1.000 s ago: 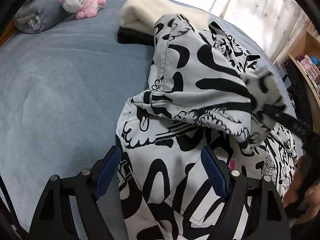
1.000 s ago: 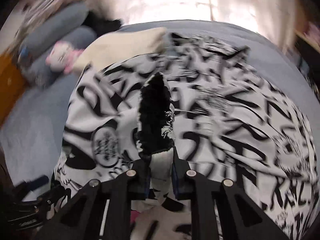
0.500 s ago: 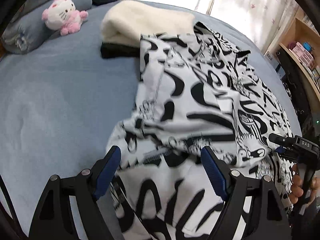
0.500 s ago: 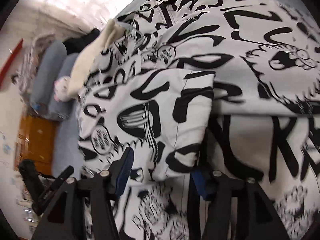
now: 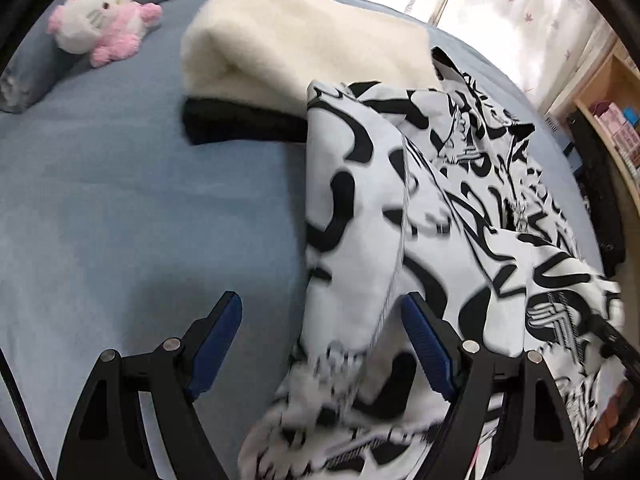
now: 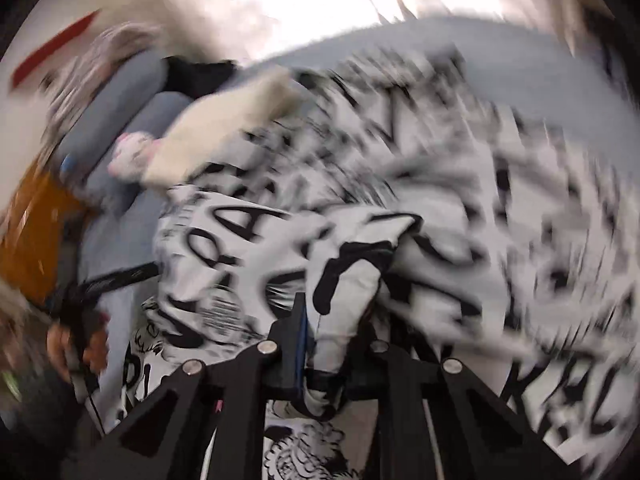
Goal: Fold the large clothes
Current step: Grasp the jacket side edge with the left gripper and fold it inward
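A large white garment with black graffiti print [image 5: 400,200] lies crumpled on the blue bed sheet [image 5: 140,200]. My left gripper [image 5: 322,340] stands open above the garment's left edge; cloth lies under and between its blue pads [image 5: 218,340] without being pressed. In the right wrist view, which is blurred by motion, my right gripper [image 6: 340,320] has its jaws closing on a raised fold of the garment [image 6: 440,200], and the cloth is pinched between them. The right gripper's tip [image 5: 612,336] shows at the right edge of the left wrist view, with a hand [image 5: 612,420] below it.
A folded cream blanket [image 5: 304,52] lies on a black item [image 5: 240,124] just beyond the garment. A pink and white plush toy [image 5: 100,16] leans on a grey-blue pillow [image 5: 24,72] at the far left. A wooden shelf [image 5: 612,112] and curtain [image 5: 520,0] stand to the right.
The right gripper let go of the lifted part, which dropped flat, opened, then closed on another fold. The left gripper slid toward the cream blanket along the garment's left edge, still open.
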